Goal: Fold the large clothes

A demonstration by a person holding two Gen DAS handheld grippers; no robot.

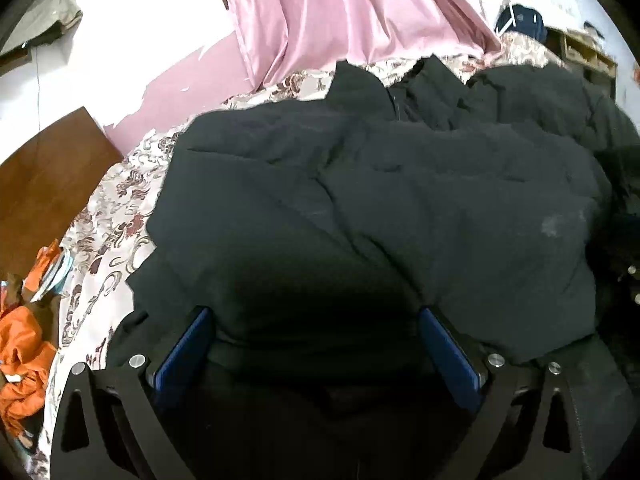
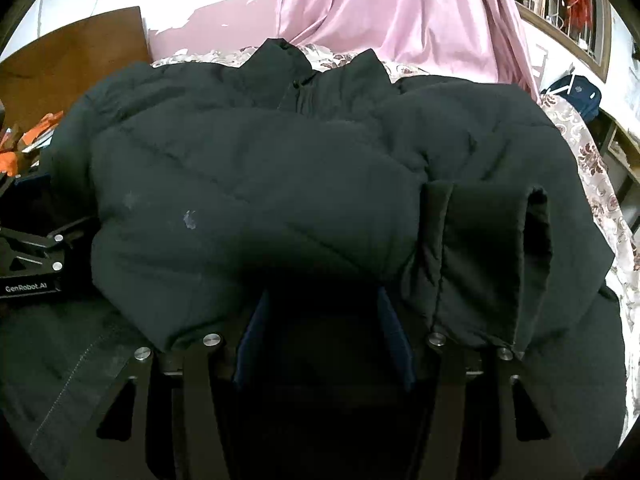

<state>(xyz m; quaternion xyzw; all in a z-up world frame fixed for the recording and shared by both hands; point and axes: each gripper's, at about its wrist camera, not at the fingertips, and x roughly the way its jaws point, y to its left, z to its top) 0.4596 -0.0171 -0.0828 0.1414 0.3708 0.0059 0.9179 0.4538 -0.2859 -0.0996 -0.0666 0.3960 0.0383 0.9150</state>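
A large black puffer jacket lies on a floral bedspread, collar at the far side. In the right wrist view the jacket has both sleeves folded over its front, one cuff at the right. My left gripper is open, its blue pads wide apart over the jacket's near edge. My right gripper is open too, with jacket fabric bulging between the blue pads. The left gripper's body shows at the left edge of the right wrist view.
A pink curtain hangs behind the bed. A brown wooden headboard stands at the left, with orange clothes beside it. A dark blue bag lies at the far right. The bedspread shows at the right.
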